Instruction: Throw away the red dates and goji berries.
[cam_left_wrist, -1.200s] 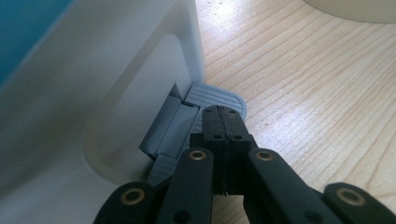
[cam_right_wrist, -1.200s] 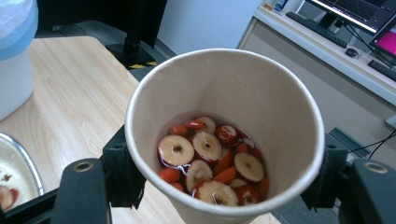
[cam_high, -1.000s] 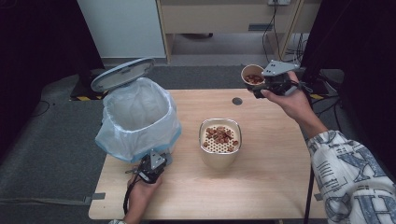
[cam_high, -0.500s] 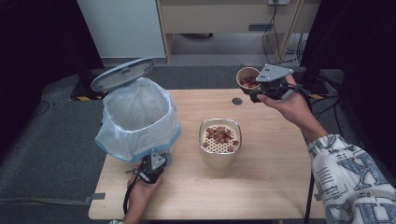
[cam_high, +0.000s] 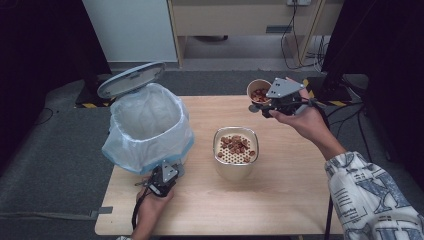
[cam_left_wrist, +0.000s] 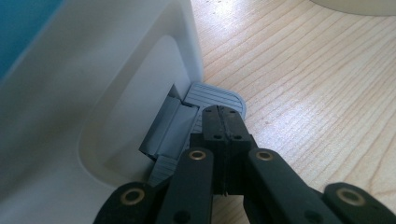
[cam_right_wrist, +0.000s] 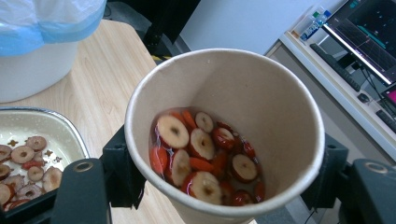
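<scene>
On table (cam_high: 300, 200): one bin (cam_high: 145, 125), one strainer (cam_high: 236, 150); one cup (cam_high: 258, 92) held.

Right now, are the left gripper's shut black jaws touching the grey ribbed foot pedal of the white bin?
Touching. In the left gripper view, the left gripper rests its shut tips on the pedal, with no gap visible.

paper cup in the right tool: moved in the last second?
Yes. In the high view the paper cup, held in the right tool, has shifted left along the table's far edge, closer to the strainer bowl.
</scene>
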